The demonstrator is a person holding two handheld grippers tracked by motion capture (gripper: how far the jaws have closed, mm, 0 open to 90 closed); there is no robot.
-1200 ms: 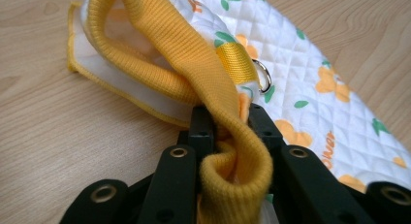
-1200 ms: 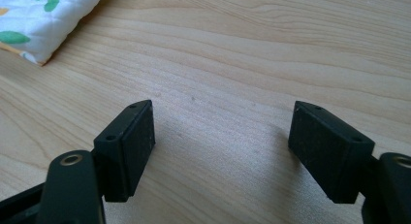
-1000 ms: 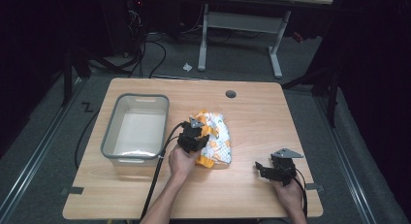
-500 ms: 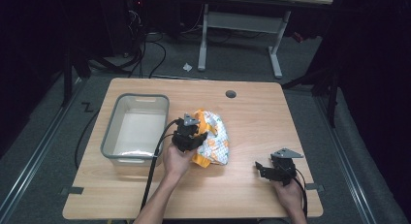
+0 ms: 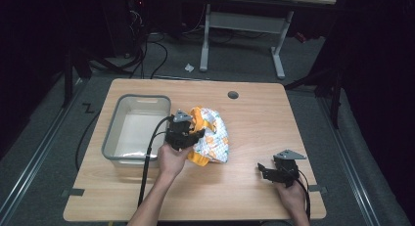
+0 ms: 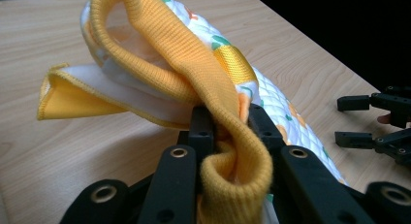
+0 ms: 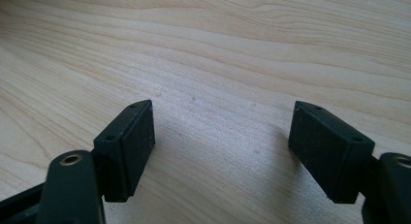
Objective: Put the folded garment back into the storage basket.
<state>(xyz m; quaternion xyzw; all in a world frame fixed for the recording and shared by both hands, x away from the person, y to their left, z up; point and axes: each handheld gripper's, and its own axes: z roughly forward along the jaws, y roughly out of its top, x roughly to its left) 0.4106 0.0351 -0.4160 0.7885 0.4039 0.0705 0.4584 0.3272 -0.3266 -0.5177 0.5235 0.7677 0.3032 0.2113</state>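
- The left gripper (image 5: 195, 133) sits near the middle of the table (image 5: 254, 123), and its jaws are clenched on the orange ribbed band of a small garment (image 5: 211, 138).
- In the left gripper view the band (image 6: 228, 136) is folded into a loop and pinched between the two black jaws, with the fabric bulging out below them.
- The garment (image 6: 194, 59) is white quilted cloth with orange and green prints and an orange trim; it lies bunched on the wood just right of a grey plastic bin (image 5: 113, 133).
- The bin stands on the left part of the table, and the left gripper lies between its right wall and the garment.
- The gripper's black cable (image 5: 149, 157) runs back along the person's forearm toward the near edge.
- The right gripper (image 5: 266, 170) rests low on the table near the front right corner, well apart from the garment.
- In the right gripper view its jaws stand wide apart over bare wood, grasping nothing.
- The right gripper (image 6: 375, 122) also appears at the edge of the left gripper view, with its jaws spread.
- A round dark grommet (image 5: 233, 95) sits in the tabletop near the far edge.
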